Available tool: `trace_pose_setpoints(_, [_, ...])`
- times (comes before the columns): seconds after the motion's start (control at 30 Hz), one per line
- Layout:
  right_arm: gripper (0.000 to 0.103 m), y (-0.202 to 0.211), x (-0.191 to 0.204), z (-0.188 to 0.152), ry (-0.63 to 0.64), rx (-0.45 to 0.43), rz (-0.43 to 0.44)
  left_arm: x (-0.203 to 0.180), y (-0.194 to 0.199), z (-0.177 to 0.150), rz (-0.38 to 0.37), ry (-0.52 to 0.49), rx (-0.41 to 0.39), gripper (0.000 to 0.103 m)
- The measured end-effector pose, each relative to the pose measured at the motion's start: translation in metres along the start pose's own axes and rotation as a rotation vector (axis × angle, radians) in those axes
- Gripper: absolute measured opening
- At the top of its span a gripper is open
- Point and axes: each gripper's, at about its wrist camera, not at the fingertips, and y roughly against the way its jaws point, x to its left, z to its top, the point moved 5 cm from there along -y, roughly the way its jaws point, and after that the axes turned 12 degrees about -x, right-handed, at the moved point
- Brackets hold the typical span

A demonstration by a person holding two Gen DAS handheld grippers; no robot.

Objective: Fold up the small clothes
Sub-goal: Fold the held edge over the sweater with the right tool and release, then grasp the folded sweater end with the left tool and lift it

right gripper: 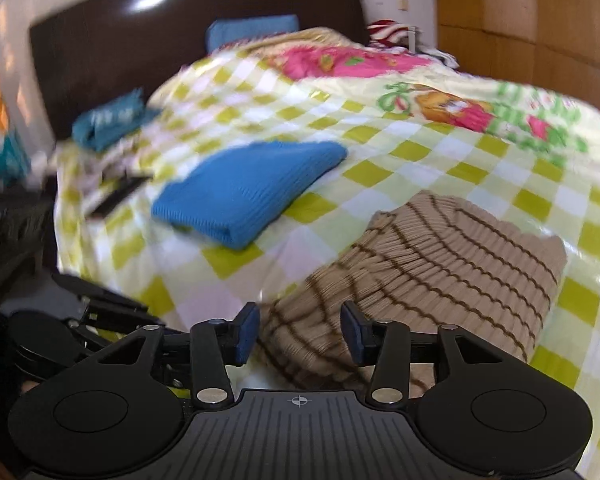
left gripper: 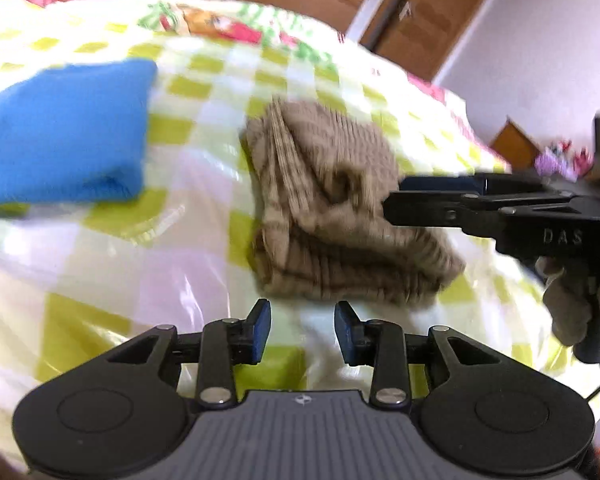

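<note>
On the checked bedspread (right gripper: 380, 160): folded blue garment (right gripper: 248, 188) lies left, apart. Beige striped knit (right gripper: 440, 264) sits bunched just ahead of left gripper (left gripper: 302, 330), jaws parted, empty. Right gripper (right gripper: 300, 332) parted over the knit's near edge, pads not pressing.

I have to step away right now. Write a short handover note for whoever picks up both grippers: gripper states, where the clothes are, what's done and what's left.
Left gripper: open, nothing between the pads, just short of the near edge of the tan striped sweater.
Right gripper: open over the tan sweater's near edge, pads not pressing it.
Blue knit: folded, lying on the checked bedspread beyond the tan sweater.
Tan sweater: bunched into a rough fold, edges uneven.
Teal garment near the headboard looks unfolded.
Left: probably tidy the tan sweater, then the teal one.
</note>
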Motion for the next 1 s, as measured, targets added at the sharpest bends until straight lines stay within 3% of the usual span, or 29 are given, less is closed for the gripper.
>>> trace_pose_setpoints(0.07, [0.049,0.005,-0.019,0.008,-0.092,-0.031,-0.024,-0.004,0.005,0.013,-0.012,-0.005,-0.057,0.05])
trace_pose_setpoints(0.23, [0.049,-0.007,-0.068,0.02,-0.18,-0.045,-0.191,-0.026,-0.009,0.034,-0.06,-0.052,-0.153,0.057])
trace_pose_setpoints(0.3, [0.05,-0.017,-0.079,0.023,-0.201,-0.02,-0.219,-0.035,-0.025,0.037,-0.072,-0.081,-0.169,0.061])
trace_pose_setpoints(0.37, [0.05,-0.027,-0.083,0.028,-0.201,-0.024,-0.211,-0.039,-0.044,0.035,-0.032,-0.126,-0.151,0.06])
trace_pose_setpoints(0.4, [0.049,-0.032,-0.083,0.032,-0.194,-0.024,-0.207,-0.038,-0.056,0.032,-0.007,-0.143,-0.126,0.06])
trace_pose_setpoints(0.5, [0.051,-0.058,-0.083,0.04,-0.167,-0.006,-0.226,-0.034,-0.07,0.021,0.018,-0.138,-0.069,0.038])
trace_pose_setpoints(0.67, [0.051,-0.108,-0.094,0.035,-0.206,0.081,-0.286,-0.022,-0.072,0.009,0.017,-0.077,-0.033,0.033])
trace_pose_setpoints(0.73, [0.041,-0.121,-0.101,0.028,-0.218,0.114,-0.356,-0.022,-0.071,0.009,0.016,-0.08,-0.043,0.032])
trace_pose_setpoints(0.83, [0.016,-0.119,-0.105,0.026,-0.295,0.113,-0.335,-0.02,-0.068,0.009,0.001,-0.062,-0.052,0.029])
trace_pose_setpoints(1.0, [0.015,-0.092,-0.082,0.054,-0.25,0.02,-0.303,-0.015,-0.043,0.017,-0.028,-0.011,-0.132,0.028])
